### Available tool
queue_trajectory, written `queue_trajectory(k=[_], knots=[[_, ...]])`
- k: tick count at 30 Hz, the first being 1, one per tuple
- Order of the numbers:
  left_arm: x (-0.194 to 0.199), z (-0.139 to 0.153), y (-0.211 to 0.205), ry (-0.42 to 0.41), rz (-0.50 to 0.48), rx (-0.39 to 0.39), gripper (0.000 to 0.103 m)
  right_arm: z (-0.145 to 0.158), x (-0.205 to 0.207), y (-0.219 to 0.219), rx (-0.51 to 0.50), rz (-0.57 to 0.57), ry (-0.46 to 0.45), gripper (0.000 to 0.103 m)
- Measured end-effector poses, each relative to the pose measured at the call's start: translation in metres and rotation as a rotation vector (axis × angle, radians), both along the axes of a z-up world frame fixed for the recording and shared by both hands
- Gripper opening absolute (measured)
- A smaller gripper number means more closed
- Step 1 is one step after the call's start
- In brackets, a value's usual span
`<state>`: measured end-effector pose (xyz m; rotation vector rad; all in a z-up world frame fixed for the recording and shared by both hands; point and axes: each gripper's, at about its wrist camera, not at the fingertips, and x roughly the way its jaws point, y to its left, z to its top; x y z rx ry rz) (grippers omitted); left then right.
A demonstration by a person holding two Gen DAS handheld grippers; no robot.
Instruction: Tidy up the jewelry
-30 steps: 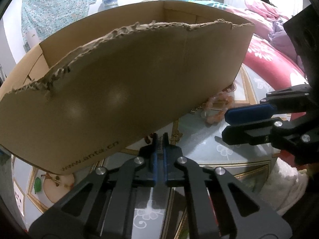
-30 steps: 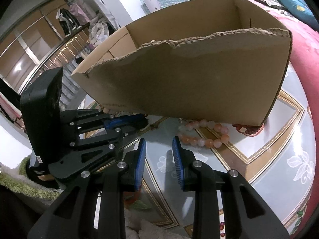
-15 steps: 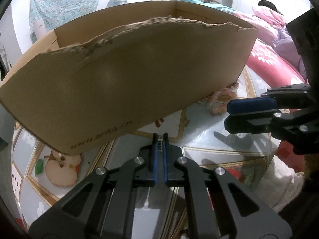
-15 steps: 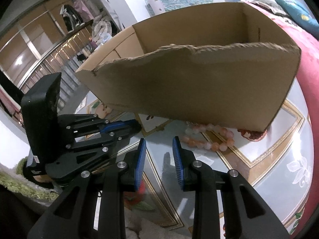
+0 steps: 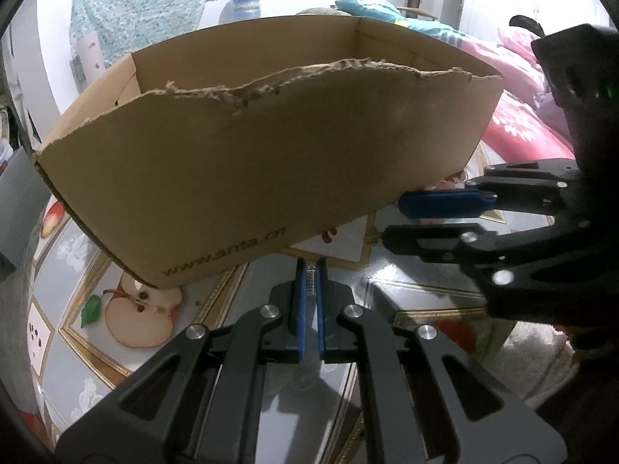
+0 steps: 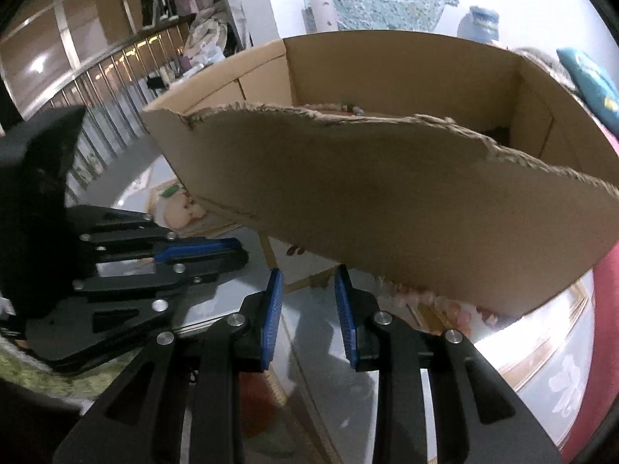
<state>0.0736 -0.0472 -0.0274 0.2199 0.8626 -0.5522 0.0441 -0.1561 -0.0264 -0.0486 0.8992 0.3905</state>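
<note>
A cardboard box (image 5: 271, 162) with a torn front wall stands on the fruit-print glass table (image 5: 77, 348), right in front of both grippers. Through the right wrist view the box (image 6: 406, 201) shows a bit of pink jewelry (image 6: 329, 107) inside, just over the torn edge. A blurred string of pink-orange beads (image 6: 418, 294) lies on the table against the box's front foot. My right gripper (image 6: 308, 270) hovers left of those beads, open with nothing between its pads. My left gripper (image 5: 310, 266) is shut just short of the box; no held thing is discernible. Each gripper shows beside the other: right gripper (image 5: 394, 218), left gripper (image 6: 240, 251).
A bed with red and pink bedding (image 5: 522, 127) lies past the table's right side. A white fluffy rug (image 5: 541, 348) is below the table's edge. A blue jar (image 5: 240, 4) stands behind the box. Wardrobe shelves and a railing (image 6: 116, 77) fill the far left.
Both grippers slid sideways along the box's front and rolled, so the box sits differently in each view. The beads now lie to the right of my right gripper. Neither gripper's jaws changed.
</note>
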Motion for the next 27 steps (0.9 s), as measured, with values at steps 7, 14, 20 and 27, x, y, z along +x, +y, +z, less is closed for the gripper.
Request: queue_trajectory(k=[7,14,20,27], knots=[[0.003,-0.002,0.000,0.006,0.003,0.000,0.004,-0.015,0.006,0.005,-0.061,0.009,0.002,0.024],[0.003,0.000,0.000,0.004,0.002,-0.001,0.004,-0.013,0.008,0.002,-0.068,0.022,0.011,0.009],[0.004,0.000,0.000,0.006,0.003,0.001,0.004,-0.014,0.010,-0.002,-0.027,0.006,0.027,0.009],[0.004,0.001,-0.002,0.007,0.009,0.008,0.004,-0.009,0.005,-0.006,-0.008,0.003,0.026,0.009]])
